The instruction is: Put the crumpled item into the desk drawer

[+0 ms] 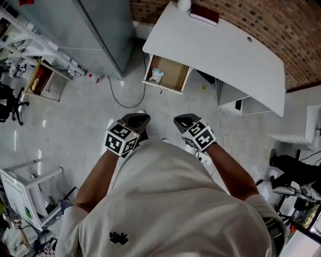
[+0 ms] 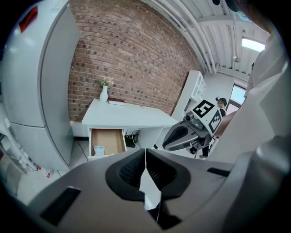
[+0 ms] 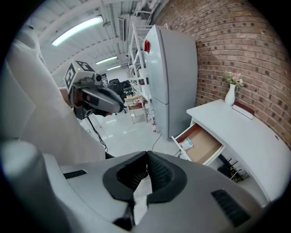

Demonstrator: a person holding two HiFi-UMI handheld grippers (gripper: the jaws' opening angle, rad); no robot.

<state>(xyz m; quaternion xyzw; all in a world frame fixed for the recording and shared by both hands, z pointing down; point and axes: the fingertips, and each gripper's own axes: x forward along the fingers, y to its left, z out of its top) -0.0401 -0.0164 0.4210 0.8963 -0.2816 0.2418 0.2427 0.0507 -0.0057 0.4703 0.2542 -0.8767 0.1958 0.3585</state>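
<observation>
The white desk (image 1: 225, 50) stands ahead of me with its drawer (image 1: 173, 75) pulled open. A crumpled white and pale blue item (image 1: 156, 75) lies in the drawer's left corner; it also shows in the left gripper view (image 2: 98, 150) and the right gripper view (image 3: 186, 144). Both grippers are held close to my chest, well short of the desk. My left gripper (image 1: 142, 118) (image 2: 145, 152) is shut with nothing between its jaws. My right gripper (image 1: 179, 120) (image 3: 147, 154) is also shut on nothing.
A tall grey fridge (image 1: 95, 30) stands left of the desk. A white vase (image 2: 104, 93) and a dark red book (image 1: 204, 14) sit on the desktop. A black cable (image 1: 120, 98) runs over the floor near the drawer. Shelving and an office chair (image 1: 10, 103) stand far left.
</observation>
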